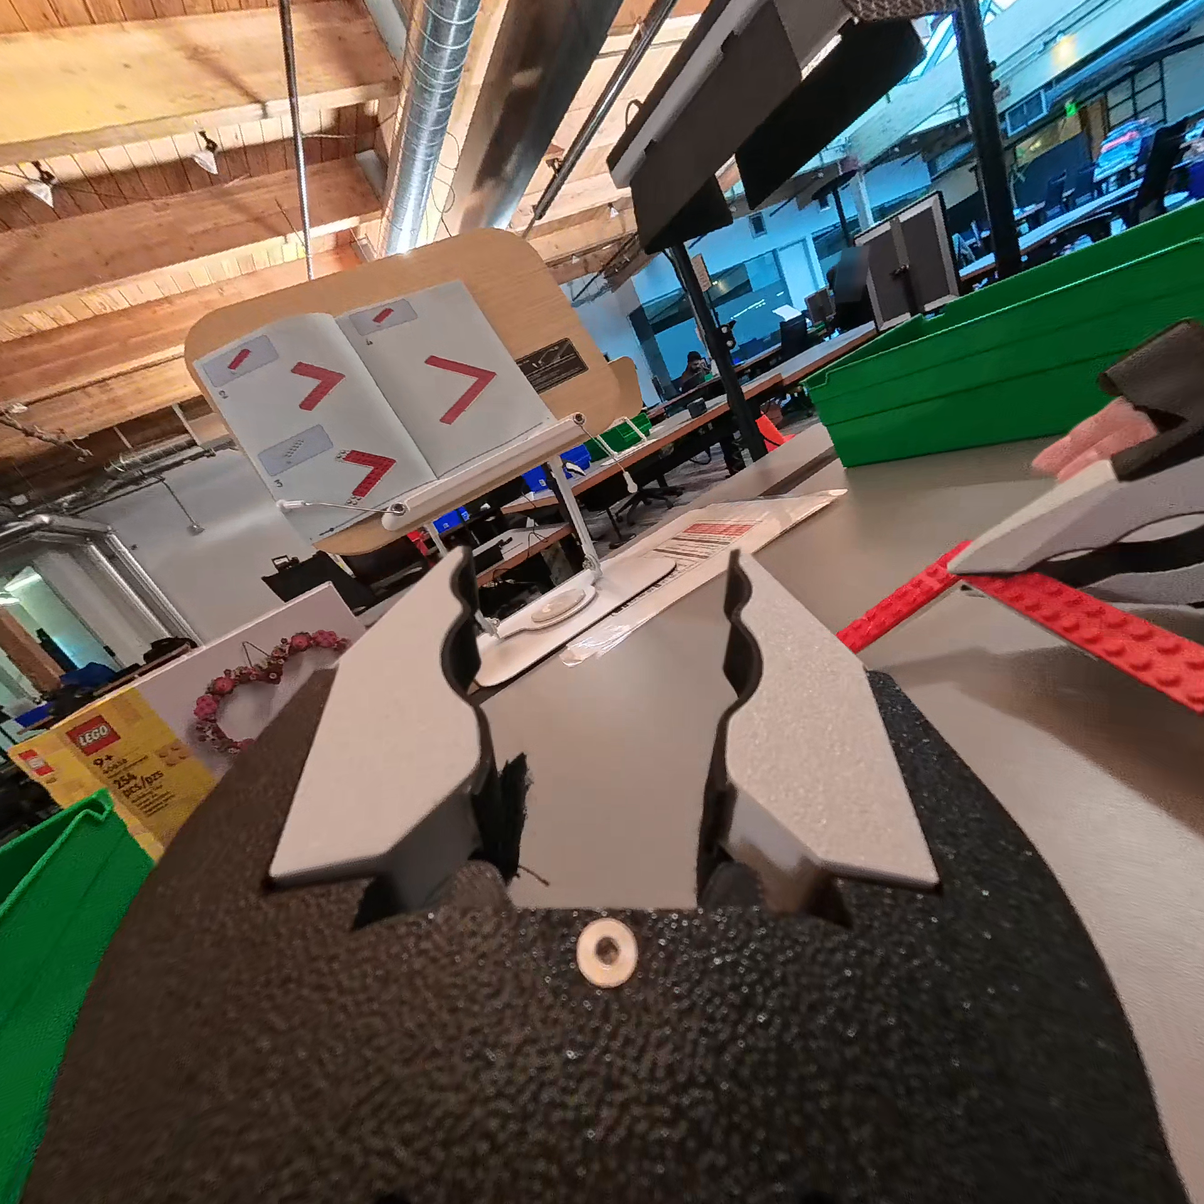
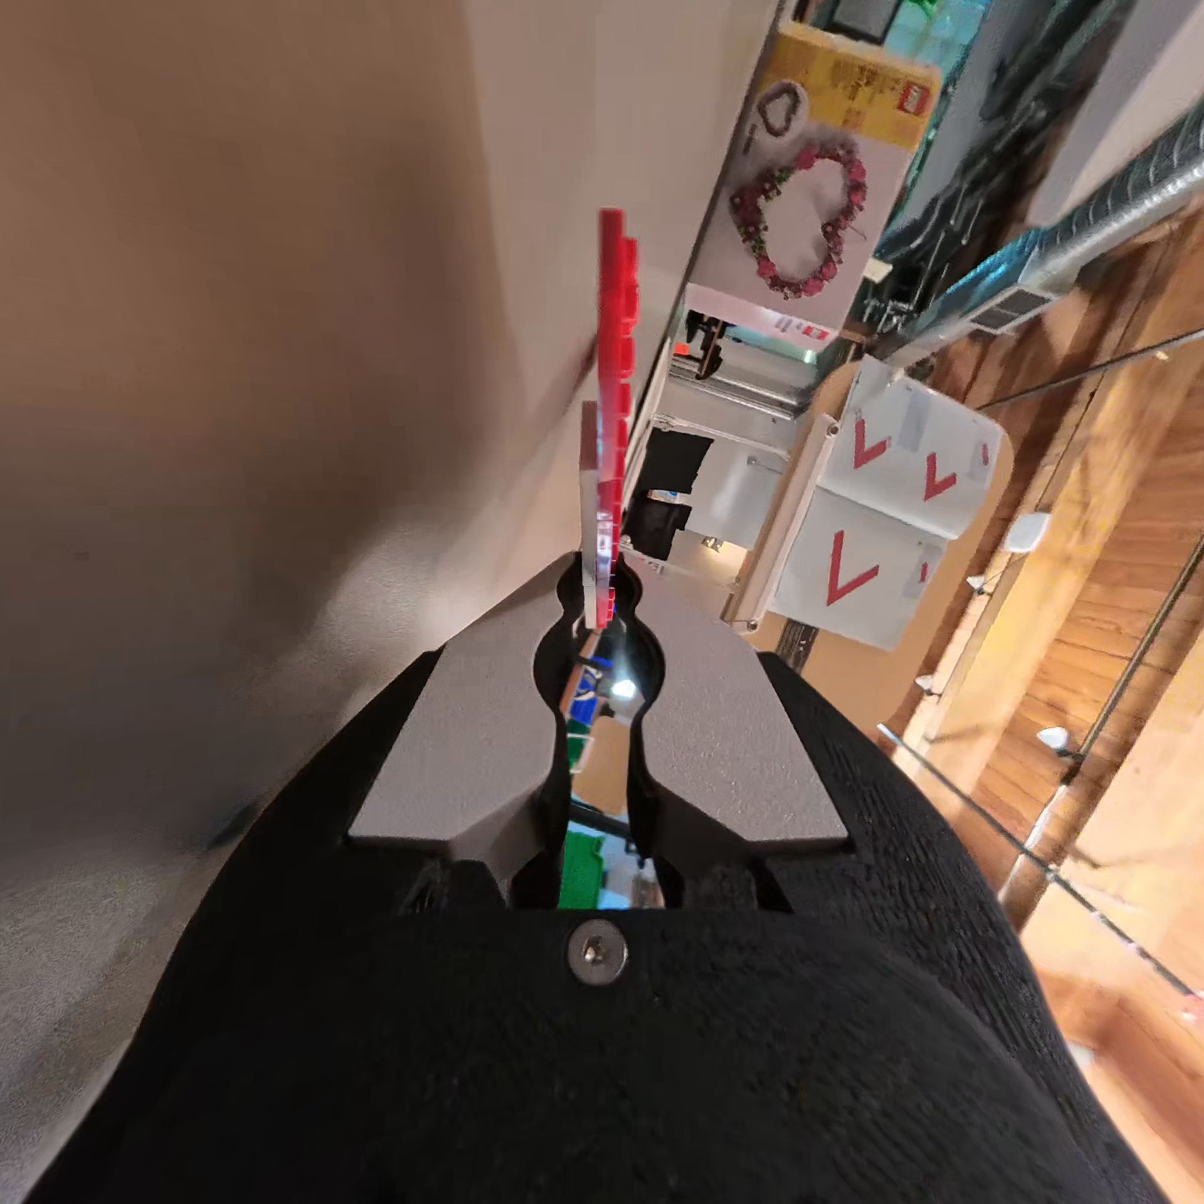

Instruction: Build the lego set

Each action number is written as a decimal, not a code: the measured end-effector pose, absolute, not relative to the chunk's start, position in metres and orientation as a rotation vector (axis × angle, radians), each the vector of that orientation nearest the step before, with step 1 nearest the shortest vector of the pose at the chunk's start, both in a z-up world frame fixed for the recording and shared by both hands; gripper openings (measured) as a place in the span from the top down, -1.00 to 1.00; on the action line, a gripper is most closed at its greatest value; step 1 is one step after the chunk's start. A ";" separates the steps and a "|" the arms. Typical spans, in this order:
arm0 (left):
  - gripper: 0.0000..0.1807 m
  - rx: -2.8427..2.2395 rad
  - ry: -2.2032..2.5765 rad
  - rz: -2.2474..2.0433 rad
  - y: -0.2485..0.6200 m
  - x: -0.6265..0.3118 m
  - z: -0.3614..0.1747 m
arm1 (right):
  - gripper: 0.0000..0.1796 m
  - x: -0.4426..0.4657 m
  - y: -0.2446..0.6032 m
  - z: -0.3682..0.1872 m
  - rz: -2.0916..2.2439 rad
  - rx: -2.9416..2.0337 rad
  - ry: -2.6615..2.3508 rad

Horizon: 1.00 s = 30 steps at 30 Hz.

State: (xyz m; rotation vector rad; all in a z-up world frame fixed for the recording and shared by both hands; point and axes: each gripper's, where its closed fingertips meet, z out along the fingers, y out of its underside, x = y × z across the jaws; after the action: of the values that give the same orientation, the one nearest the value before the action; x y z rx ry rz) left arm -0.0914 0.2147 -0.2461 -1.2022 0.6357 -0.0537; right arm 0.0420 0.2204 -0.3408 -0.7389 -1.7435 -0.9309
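While the right hand-held gripper [image 2: 602, 596] is clamping the near end of the red plate assembly [image 2: 616, 391], it is holding the plates flat and apparently just above the tabletop [image 1: 879, 586], probably to keep the V-shaped frame steady for its next piece. The left hand-held gripper [image 1: 599, 586] is waiting beside the red plates with its fingers apart and empty. Only the left wrist view is showing the red plates' studded top and V spread, plus the instruction booklet [image 1: 378, 397] propped beyond them; the right wrist view is showing them edge-on.

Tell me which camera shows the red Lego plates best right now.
The left wrist view: the red Lego plates show their studded tops and angled join, pinched by the right tool. The right wrist view shows the plates only edge-on, blurred, clamped at the tool tips.
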 end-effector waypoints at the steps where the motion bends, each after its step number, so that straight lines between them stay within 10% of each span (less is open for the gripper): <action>1: 0.17 -1.207 0.638 -0.063 0.215 -0.091 -0.247 | 0.93 0.042 0.219 -0.342 -0.956 -0.718 -1.762; 19: 0.12 -1.291 0.565 -0.200 0.225 -0.102 -0.253 | 0.36 0.097 0.180 -0.360 -0.599 -0.969 -2.576; 30: -0.08 -1.264 0.260 -0.264 0.236 -0.145 -0.237 | 0.34 0.016 0.237 -0.232 0.402 -1.226 -1.098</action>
State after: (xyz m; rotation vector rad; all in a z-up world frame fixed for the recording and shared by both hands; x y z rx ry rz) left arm -0.1449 0.2361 -0.2367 -1.2643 0.2603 -0.2642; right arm 0.0158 0.2369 -0.2317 -1.2263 -1.0983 0.4015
